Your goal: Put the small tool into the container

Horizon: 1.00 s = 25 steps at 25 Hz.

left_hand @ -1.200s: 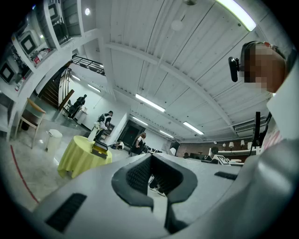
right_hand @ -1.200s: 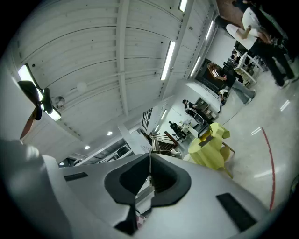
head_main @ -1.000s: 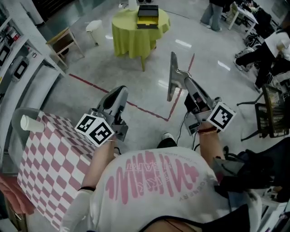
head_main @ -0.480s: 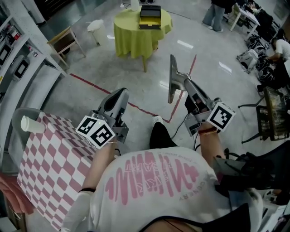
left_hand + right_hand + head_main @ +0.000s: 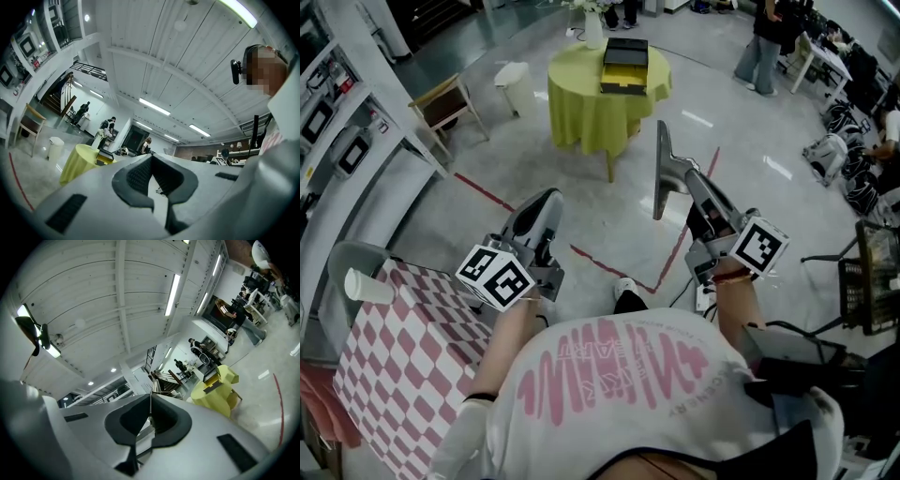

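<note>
In the head view my right gripper point(image 5: 679, 172) is raised over the floor and shut on the small tool point(image 5: 660, 159), a flat grey metal blade that stands upright from its tips. In the right gripper view the tool point(image 5: 150, 405) shows as a thin edge pinched between the jaws. My left gripper point(image 5: 546, 201) is held beside it, shut with nothing in it. The container point(image 5: 624, 52) is a black box on a round table with a yellow cloth point(image 5: 581, 94), well ahead of both grippers. That yellow table point(image 5: 213, 397) also shows far off in the right gripper view.
A pink-checked table point(image 5: 403, 356) with a paper cup point(image 5: 367, 286) stands at my left. Shelving runs along the left wall. A wooden chair point(image 5: 445, 101) and a white bin point(image 5: 514, 82) stand near the yellow table. Red tape point(image 5: 609, 267) marks the floor. People and bags are at the back right.
The yellow table and box have shifted down and right in the head view as the person walks. A foot has stepped forward. Both grippers keep their pose; the tool stays gripped.
</note>
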Available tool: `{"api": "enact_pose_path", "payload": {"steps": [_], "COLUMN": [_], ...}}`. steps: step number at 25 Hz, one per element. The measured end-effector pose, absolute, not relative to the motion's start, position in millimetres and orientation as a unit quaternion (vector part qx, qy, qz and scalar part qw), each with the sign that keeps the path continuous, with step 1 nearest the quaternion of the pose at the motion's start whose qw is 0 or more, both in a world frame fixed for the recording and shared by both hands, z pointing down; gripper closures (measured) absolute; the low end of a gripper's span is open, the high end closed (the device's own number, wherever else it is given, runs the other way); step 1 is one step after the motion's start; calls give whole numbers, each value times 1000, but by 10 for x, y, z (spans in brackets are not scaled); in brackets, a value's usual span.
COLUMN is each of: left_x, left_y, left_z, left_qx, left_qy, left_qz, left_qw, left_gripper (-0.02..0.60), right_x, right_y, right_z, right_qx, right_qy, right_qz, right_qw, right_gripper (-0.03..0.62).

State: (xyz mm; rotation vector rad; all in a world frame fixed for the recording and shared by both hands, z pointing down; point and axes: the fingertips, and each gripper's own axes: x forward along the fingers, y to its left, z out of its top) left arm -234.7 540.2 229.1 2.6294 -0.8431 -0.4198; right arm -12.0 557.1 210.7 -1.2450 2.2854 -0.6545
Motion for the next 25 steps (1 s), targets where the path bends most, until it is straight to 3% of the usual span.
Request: {"api": "enact_pose_path", "payload": {"steps": [25], "left_x": [-1377], "left_y": [3309], "left_z": [2098], "left_qx": [922], "left_qy": [-310], "left_qz": [-159], "left_qw": [166], "left_gripper": [574], "right_x": [719], "right_y": [3141], "right_z": [1677], "right_qx": [-392], "right_qy": [870], "right_qz": [-203], "right_qw": [219], "right_gripper": [583]}}
